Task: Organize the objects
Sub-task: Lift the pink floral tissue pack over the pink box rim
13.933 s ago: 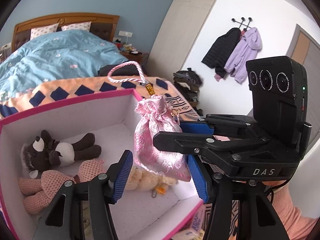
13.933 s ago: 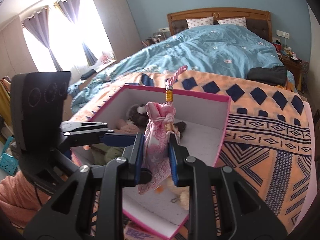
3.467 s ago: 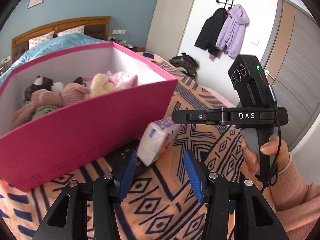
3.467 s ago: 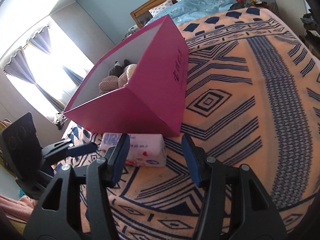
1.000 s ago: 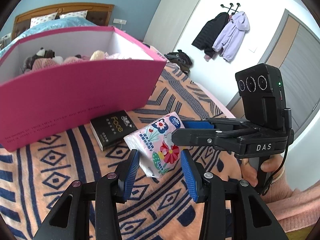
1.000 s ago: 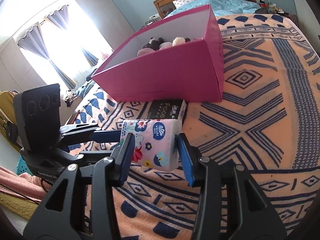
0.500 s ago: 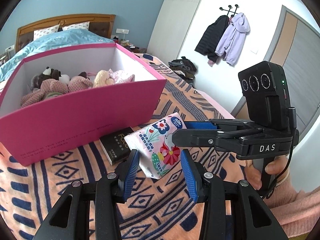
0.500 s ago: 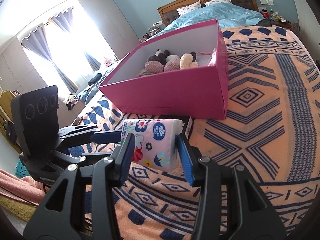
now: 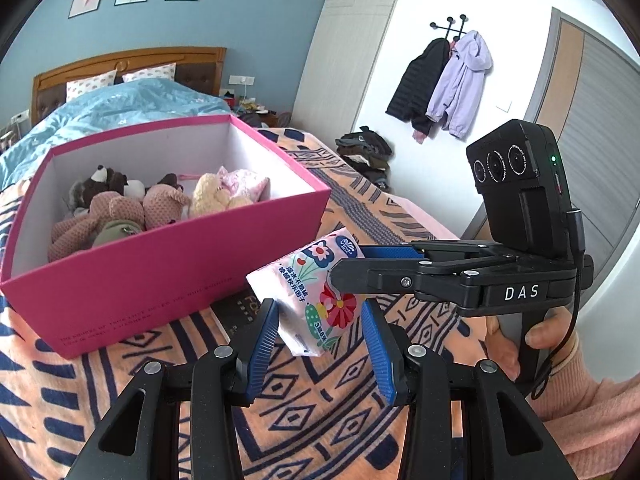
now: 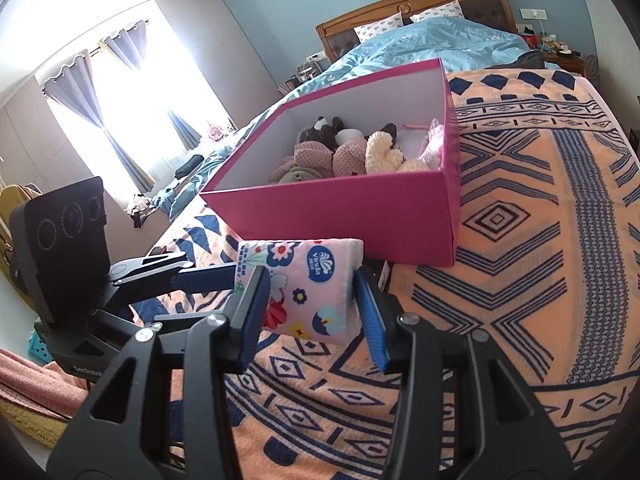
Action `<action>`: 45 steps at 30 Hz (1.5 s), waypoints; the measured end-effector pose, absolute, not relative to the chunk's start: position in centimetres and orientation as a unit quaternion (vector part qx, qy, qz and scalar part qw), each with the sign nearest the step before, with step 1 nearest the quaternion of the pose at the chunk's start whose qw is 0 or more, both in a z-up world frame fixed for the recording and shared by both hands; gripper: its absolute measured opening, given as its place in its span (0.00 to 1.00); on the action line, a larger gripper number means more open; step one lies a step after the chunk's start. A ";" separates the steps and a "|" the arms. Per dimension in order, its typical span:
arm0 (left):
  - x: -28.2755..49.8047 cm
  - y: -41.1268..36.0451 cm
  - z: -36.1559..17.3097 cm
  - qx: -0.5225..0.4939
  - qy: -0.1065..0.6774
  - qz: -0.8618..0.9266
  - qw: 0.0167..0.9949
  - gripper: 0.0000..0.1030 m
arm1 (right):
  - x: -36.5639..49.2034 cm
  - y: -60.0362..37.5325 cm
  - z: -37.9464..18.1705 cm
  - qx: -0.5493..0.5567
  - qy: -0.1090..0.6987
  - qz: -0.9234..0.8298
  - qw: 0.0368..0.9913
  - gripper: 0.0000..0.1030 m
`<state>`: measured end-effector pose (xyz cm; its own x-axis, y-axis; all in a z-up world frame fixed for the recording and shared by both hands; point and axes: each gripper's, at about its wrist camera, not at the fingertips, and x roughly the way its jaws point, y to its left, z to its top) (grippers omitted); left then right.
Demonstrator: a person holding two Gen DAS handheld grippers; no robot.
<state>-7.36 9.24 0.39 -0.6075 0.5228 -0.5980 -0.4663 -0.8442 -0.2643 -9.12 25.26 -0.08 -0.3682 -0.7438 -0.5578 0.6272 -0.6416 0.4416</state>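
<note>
Tissue pack point(image 10: 308, 286) being carried, clamped between both right gripper point(image 10: 310, 312) and left gripper point(image 9: 320, 340) pads. Next, probably: lifting over pink box point(image 10: 340, 216) ahead, then releasing.

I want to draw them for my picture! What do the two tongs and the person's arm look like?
Both tongs are black plastic with silver screws and ridged blue pads. The right tongs say DAS in white and carry a black box with three round lenses, a green light and a thin black cable. The left tongs carry the same box. The sleeve is fuzzy pink.
</note>
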 end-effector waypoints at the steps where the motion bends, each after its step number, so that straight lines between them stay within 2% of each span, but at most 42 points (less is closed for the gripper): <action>1: -7.4 9.2 0.5 -0.345 -0.040 0.896 0.276 0.41 | -9.1 25.2 0.0 0.377 -0.077 -0.824 0.416 0.46; 21: -9.8 7.5 2.5 -0.318 -0.041 0.911 0.258 0.41 | -10.7 24.0 3.3 0.337 -0.064 -0.836 0.428 0.46; 45: -13.8 6.0 3.2 -0.316 -0.053 0.919 0.230 0.41 | -14.5 22.2 4.2 0.330 -0.073 -0.836 0.432 0.46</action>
<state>-13.81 6.00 3.23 -0.6945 0.4568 -0.5558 -0.3898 -0.8883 -0.2430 -14.53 22.20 4.23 -0.4094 -0.7709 -0.4879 0.6740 -0.6160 0.4077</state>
